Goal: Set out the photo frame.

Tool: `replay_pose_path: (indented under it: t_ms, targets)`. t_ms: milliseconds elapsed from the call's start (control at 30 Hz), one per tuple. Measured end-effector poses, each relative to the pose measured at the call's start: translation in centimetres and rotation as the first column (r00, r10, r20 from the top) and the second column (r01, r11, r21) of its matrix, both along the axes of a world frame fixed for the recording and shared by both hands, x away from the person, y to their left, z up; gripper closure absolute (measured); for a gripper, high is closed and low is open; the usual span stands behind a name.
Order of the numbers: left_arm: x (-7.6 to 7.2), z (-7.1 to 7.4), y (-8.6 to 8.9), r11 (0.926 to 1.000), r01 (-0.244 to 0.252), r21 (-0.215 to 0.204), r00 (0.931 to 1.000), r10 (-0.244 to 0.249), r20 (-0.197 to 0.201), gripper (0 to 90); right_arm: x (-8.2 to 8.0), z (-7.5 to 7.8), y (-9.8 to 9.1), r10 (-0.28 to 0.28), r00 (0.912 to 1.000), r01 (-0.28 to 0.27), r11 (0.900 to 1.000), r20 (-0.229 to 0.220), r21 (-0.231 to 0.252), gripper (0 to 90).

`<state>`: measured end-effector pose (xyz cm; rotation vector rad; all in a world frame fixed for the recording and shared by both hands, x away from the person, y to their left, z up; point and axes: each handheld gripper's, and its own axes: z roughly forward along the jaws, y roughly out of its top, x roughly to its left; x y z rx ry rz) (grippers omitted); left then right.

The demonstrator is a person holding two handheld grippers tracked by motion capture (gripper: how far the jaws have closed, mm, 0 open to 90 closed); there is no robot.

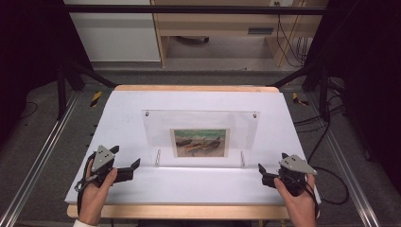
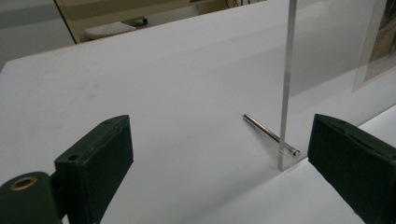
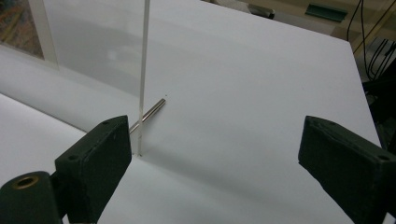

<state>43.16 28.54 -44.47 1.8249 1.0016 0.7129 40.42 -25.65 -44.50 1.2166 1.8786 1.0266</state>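
A clear acrylic photo frame (image 1: 201,135) stands upright in the middle of the white table (image 1: 123,118), holding a small painted picture (image 1: 199,142). Its left edge (image 2: 286,84) rests on a metal support pin (image 2: 266,133); its right edge (image 3: 144,60) stands over another pin (image 3: 152,113). My left gripper (image 1: 131,168) is open, low on the table just left of the frame's left corner. My right gripper (image 1: 265,174) is open as well, near the frame's right corner. Nothing lies between either pair of jaws.
The table's wooden front edge (image 1: 189,211) runs just behind my hands. Black frame struts (image 1: 75,71) and cables (image 1: 326,132) flank the table. A wooden desk (image 1: 227,28) stands beyond the far edge.
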Motion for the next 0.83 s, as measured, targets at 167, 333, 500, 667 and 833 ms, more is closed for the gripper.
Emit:
replay_pose_path:
  t_ms: [167, 333, 500, 667, 833]
  targets:
    - [0.2, -0.2, 0.8, 0.9998, -0.015, 0.014, 0.9998, 0.015, -0.01, 6.2, 0.1, -0.3, -0.7, -0.014, 0.9997, 0.014, 0.9999, -0.018, -0.006, 10.1]
    - [0.5, -0.3, 1.6, 0.999, -0.034, 0.031, 0.9992, 0.034, -0.022, 5.9, 0.3, -0.7, -1.5, -0.033, 0.9988, 0.032, 0.9993, -0.037, -0.02, 10.2]
    - [1.0, -0.9, 2.6, 0.9938, -0.058, 0.095, 0.9967, 0.063, -0.051, 4.3, 0.5, -1.2, -2.6, -0.063, 0.9961, 0.061, 0.9976, -0.062, -0.033, 11.1]
    - [1.6, -1.6, 3.2, 0.9854, -0.079, 0.151, 0.9931, 0.091, -0.074, 4.0, 0.8, -1.7, -3.4, -0.122, 0.9884, 0.117, 0.9911, -0.09, -0.063, 11.1]
    - [1.8, -1.9, 2.9, 0.9804, -0.073, 0.183, 0.9922, 0.09, -0.086, 4.1, 1.0, -2.0, -3.6, -0.142, 0.984, 0.136, 0.989, -0.108, -0.058, 10.9]
